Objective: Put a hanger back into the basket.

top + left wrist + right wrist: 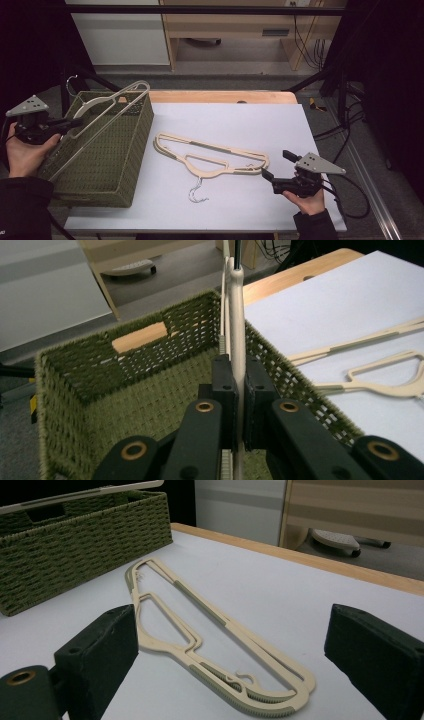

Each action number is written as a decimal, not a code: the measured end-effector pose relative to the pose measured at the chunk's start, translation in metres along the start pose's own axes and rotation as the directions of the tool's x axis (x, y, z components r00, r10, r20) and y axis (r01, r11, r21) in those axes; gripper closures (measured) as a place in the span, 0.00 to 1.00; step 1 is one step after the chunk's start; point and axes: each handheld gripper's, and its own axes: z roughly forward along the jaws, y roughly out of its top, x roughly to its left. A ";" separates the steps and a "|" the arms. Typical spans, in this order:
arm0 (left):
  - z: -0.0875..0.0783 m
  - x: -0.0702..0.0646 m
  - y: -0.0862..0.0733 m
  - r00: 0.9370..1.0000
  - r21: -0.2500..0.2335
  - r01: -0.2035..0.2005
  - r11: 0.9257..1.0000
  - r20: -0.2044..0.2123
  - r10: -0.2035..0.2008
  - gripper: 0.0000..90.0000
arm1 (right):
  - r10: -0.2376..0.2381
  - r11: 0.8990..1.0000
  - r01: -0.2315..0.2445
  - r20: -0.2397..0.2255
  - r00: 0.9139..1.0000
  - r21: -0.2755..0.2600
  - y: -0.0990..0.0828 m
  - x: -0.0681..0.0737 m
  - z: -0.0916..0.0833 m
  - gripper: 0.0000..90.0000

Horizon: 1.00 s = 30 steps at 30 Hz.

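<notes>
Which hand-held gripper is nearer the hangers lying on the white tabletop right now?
Right. The right hand-held gripper sits open just beside the end of the hangers on the table. The left hand-held gripper is off at the green basket, clamped on another hanger.

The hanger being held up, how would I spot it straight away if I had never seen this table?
Find the green woven basket at the table's left end. Above it, the left gripper is shut on a cream hanger that hangs slanted over the basket with its metal hook pointing up and away. The other hangers lie flat on the white tabletop, near the open right gripper.
</notes>
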 end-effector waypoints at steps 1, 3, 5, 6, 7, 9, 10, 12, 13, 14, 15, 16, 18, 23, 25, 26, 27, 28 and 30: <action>0.001 0.002 -0.003 1.000 0.001 0.002 1.000 -0.006 -0.002 0.96 | 0.000 1.000 0.000 0.000 1.000 0.001 0.000 0.000 0.000 0.08; 0.002 0.008 -0.009 1.000 0.015 0.006 1.000 -0.014 -0.006 0.96 | 0.000 1.000 0.000 -0.003 1.000 0.004 0.000 0.000 0.000 0.08; 0.003 0.011 -0.014 1.000 0.016 0.017 1.000 -0.018 -0.017 0.96 | -0.004 1.000 0.004 -0.003 1.000 0.002 0.000 0.000 0.001 0.08; 0.004 0.013 -0.017 1.000 0.014 0.026 1.000 -0.017 -0.026 0.96 | -0.004 1.000 0.004 -0.003 1.000 0.002 0.000 0.000 0.001 0.08; 0.005 0.014 -0.020 0.999 0.012 0.038 0.999 -0.016 -0.038 0.96 | -0.002 1.000 0.002 -0.001 1.000 0.004 0.000 0.000 0.001 0.08; 0.008 0.016 -0.025 0.998 0.017 0.056 0.998 -0.017 -0.056 0.96 | -0.003 1.000 0.003 -0.003 1.000 0.005 0.000 0.000 0.001 0.08; 0.009 0.016 -0.027 0.998 0.024 0.056 0.998 -0.019 -0.055 0.96 | -0.003 1.000 0.003 -0.003 1.000 0.005 -0.001 0.001 0.002 0.08; 0.013 0.016 -0.032 0.998 0.024 0.069 0.997 -0.015 -0.069 0.96 | -0.005 1.000 0.005 -0.003 1.000 0.008 -0.001 0.001 0.002 0.08; 0.016 0.015 -0.035 0.997 0.032 0.078 0.996 -0.016 -0.077 0.96 | -0.002 1.000 0.002 -0.005 1.000 0.012 -0.001 0.001 0.002 0.08; 0.020 0.014 -0.039 0.997 0.044 0.081 0.996 -0.018 -0.080 0.96 | -0.002 1.000 0.002 -0.005 1.000 0.012 -0.001 0.001 0.003 0.08; 0.023 0.014 -0.043 0.997 0.054 0.082 0.995 -0.018 -0.081 0.96 | -0.002 1.000 0.002 -0.006 1.000 0.013 -0.001 0.002 0.003 0.08; 0.026 0.014 -0.046 0.996 0.062 0.086 0.994 -0.017 -0.085 0.96 | -0.003 1.000 0.003 -0.006 1.000 0.013 -0.001 0.002 0.003 0.08; 0.032 0.014 -0.054 0.995 0.074 0.101 0.992 -0.017 -0.100 0.96 | -0.005 1.000 0.005 -0.008 1.000 0.016 -0.001 0.002 0.003 0.08; 0.044 0.012 -0.064 0.992 0.109 0.124 0.986 -0.017 -0.123 0.95 | -0.005 1.000 0.005 -0.007 1.000 0.016 -0.002 0.002 0.004 0.08; 0.050 0.009 -0.066 0.993 0.132 0.115 0.985 -0.032 -0.111 0.95 | -0.008 1.000 0.008 -0.009 1.000 0.016 -0.002 0.002 0.005 0.08; 0.053 0.008 -0.067 0.993 0.135 0.117 0.984 -0.037 -0.113 0.95 | -0.004 1.000 0.005 -0.009 1.000 0.019 -0.002 0.003 0.005 0.08; 0.055 0.008 -0.068 0.992 0.137 0.122 0.983 -0.040 -0.118 0.94 | -0.005 1.000 0.005 -0.010 1.000 0.019 -0.002 0.003 0.005 0.08; 0.057 0.008 -0.069 0.992 0.147 0.121 0.982 -0.053 -0.114 0.94 | -0.006 1.000 0.006 -0.010 1.000 0.019 -0.002 0.003 0.005 0.08; 0.060 0.009 -0.074 0.990 0.176 0.135 0.975 -0.074 -0.123 0.93 | -0.007 1.000 0.007 -0.011 1.000 0.020 -0.002 0.003 0.005 0.09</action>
